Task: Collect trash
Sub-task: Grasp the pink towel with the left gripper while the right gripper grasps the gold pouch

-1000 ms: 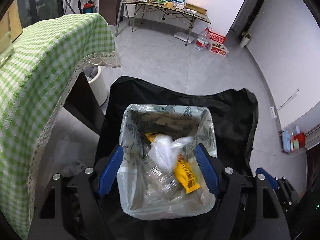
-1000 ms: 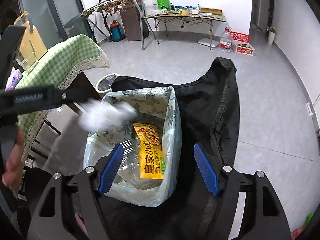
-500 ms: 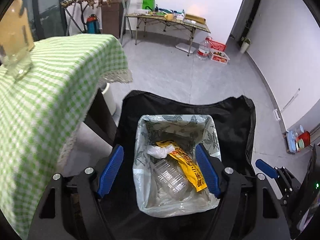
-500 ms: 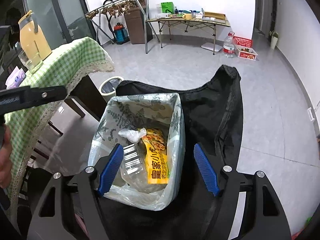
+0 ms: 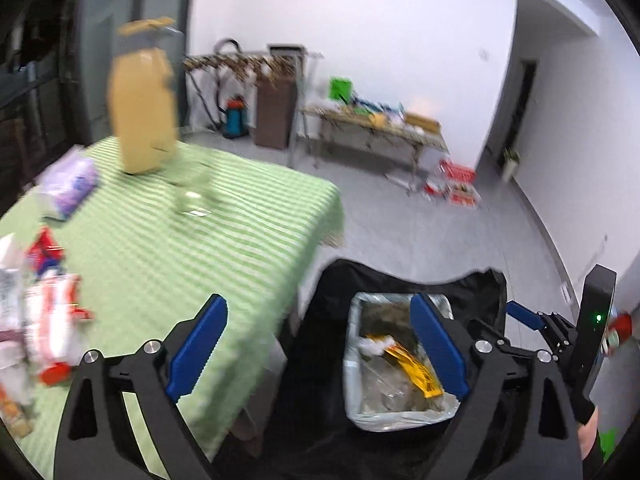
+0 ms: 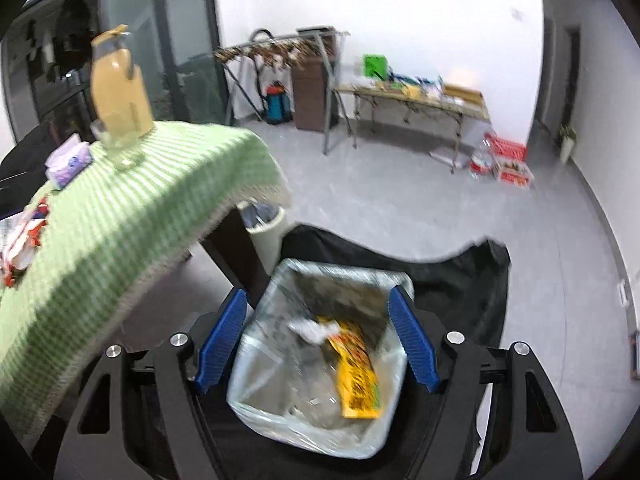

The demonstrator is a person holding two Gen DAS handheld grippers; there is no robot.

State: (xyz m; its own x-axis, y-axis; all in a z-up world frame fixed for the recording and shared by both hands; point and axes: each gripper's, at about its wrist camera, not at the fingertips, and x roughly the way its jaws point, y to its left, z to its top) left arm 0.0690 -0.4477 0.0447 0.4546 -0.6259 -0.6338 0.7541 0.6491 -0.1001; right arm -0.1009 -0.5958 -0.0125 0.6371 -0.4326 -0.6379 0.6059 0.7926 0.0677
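On the green checked tablecloth (image 5: 192, 248), toward its left end, a loose heap of red-and-white wrappers (image 5: 48, 320) is seen — thin packaging, blurred in both views, so the exact count of pieces cannot be told. Just beside the table, on a black cloth (image 6: 460, 280), the lined trash bin (image 6: 256, 360) stands with a yellow snack packet (image 6: 358, 364), a white crumpled scrap (image 6: 310, 330) and clear plastic already lying in it.

The left gripper (image 5: 316, 350) is carried with nothing between its blue pads; its jaws have just been opening and now stand wide. The right gripper (image 6: 316, 344) is likewise empty and spread, its jaws having also opened a little, and it hangs above the bin.

The remaining wrappers are judged to be very light, soft and crinkly, with a slick printed film that may slide between the pads. No firm body is offered, so a grip is best taken across a bunched or folded part of a wrapper, not at a flat single edge, and the pads should be closed well down so that the film is pinched. Little risk of breakage is expected from the wrappers themselves — but the drinking glass (image 5: 192, 196) and the tall yellow jug (image 5: 144, 112) farther back on the cloth are fragile or easily tipped and should be kept clear of. A purple tissue pack (image 5: 68, 184) lies near them and may not be trash at all.
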